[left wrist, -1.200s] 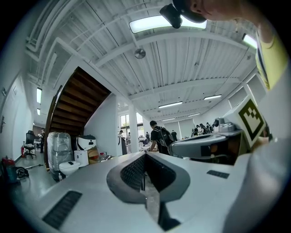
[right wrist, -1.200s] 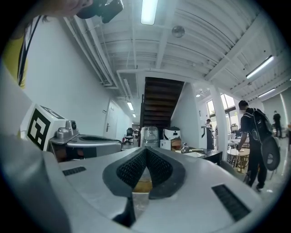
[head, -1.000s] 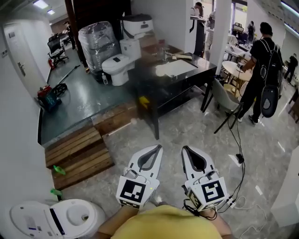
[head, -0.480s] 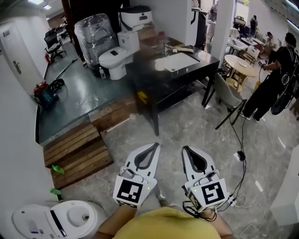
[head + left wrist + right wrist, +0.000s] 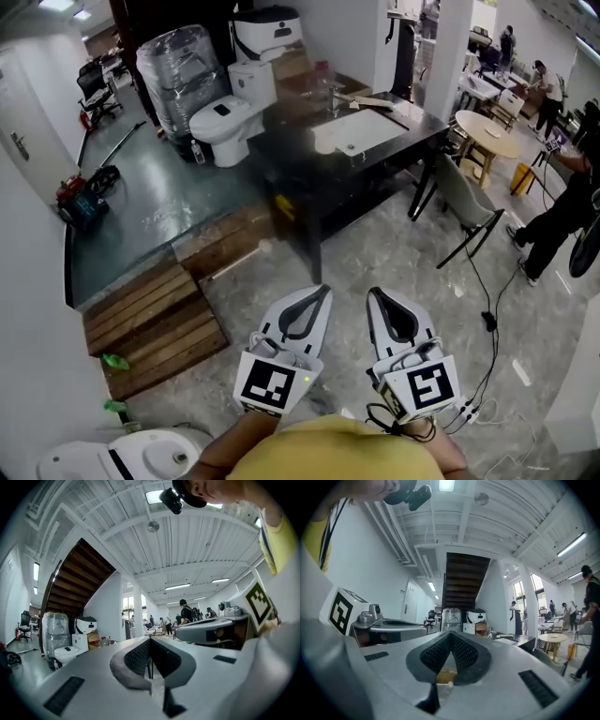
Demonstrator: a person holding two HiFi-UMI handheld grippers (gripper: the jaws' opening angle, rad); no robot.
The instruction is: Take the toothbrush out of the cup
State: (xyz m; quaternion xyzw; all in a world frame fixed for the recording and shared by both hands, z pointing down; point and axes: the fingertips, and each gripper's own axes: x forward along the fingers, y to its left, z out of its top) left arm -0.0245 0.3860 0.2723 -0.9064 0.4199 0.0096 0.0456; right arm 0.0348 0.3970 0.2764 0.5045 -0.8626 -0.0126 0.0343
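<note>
White moulded plastic with black ribbed pads: the left tool (image 5: 312,298) and right tool (image 5: 379,300) are held side by side close to your body, above the grey veined stone floor (image 5: 394,253). Each has its jaws pressed together on nothing. Neither toothbrush nor cup can be made out. The items on the glossy black surface (image 5: 305,178), beside its white rectangular basin (image 5: 354,131), are too small to identify. You should probably approach that surface first, spread one tool's jaws before reaching, and lift the slender handle straight upward.
</note>
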